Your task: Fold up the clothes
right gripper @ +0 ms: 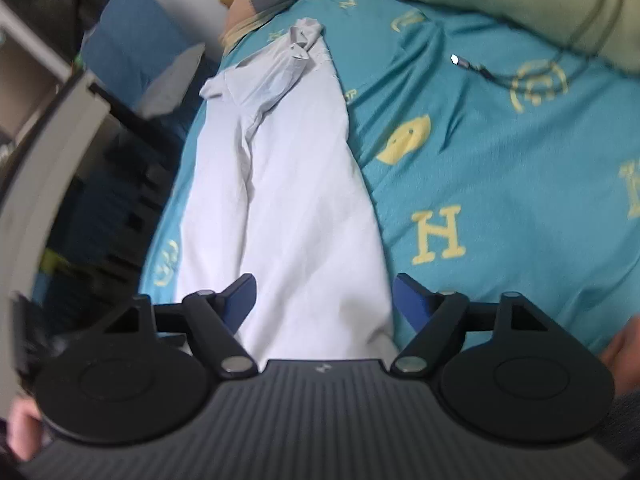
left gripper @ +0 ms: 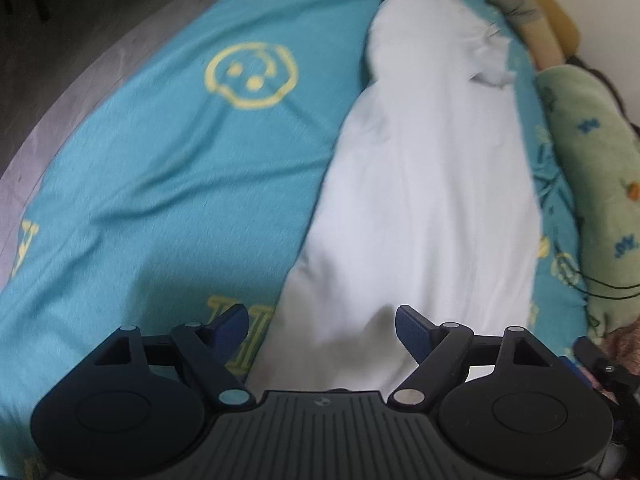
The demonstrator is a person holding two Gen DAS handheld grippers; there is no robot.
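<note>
There's the white garment point(left gripper: 420, 184), laid out long and narrow on the bed, folded in on itself lengthwise, with a rumpled, bunched end at the far side. Seen from the right tongs' camera point(right gripper: 280, 184) it runs straight away from the tongs, a crease running down its length and the crumpled end up by the headboard side.

Under the garment, the teal bedsheet point(left gripper: 160, 168) with yellow smiley faces and letters, wrinkled beside the garment's long edge.

The left tongs point(left gripper: 322, 328) hang over the near end of the garment, pointing steeply down, both blue pads spread wide apart, nothing pinched between them; one pad sits over the sheet just off the garment's edge, the other over the white cloth. The right tongs point(right gripper: 324, 300) are spread just as wide over the garment's near end, cloth lying below the gap but not gripped.

Beyond the garment's far long edge, a pale green patterned blanket point(left gripper: 592, 168) is heaped along the bed's side, with a thin dark cable point(right gripper: 500, 74) trailing across the sheet near it. A bare hand point(right gripper: 620, 356) shows at the right tongs' edge.
</note>
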